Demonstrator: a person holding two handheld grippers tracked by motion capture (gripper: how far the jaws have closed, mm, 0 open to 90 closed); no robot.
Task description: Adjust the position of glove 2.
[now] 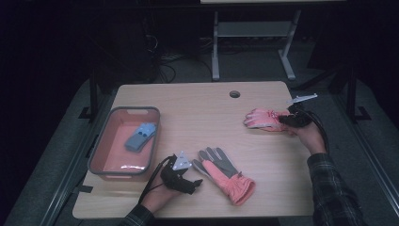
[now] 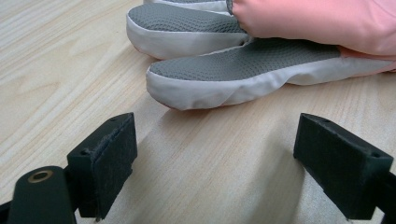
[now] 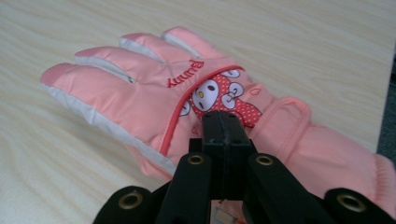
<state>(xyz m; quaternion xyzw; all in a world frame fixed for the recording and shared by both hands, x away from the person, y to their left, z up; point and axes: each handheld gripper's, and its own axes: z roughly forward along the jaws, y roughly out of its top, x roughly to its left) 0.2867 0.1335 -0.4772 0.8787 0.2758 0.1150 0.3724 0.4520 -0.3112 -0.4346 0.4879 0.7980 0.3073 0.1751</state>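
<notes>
Far right of the table (image 1: 197, 108): your right gripper (image 3: 224, 122) has its jaws pressed together on the back of the pink cartoon-print glove (image 3: 154, 93), likely pinching a fold of fabric. Padded and soft; expect it to droop, so take the cuff. Your left gripper (image 2: 212, 154) stands open just short of the grey-palmed glove (image 2: 243, 77).

A light wooden bench (image 1: 197, 108) is seen carrying a red bin (image 1: 101, 157) at left and two pink gloves, one (image 1: 225, 173) near, one (image 1: 262, 118) right.
</notes>
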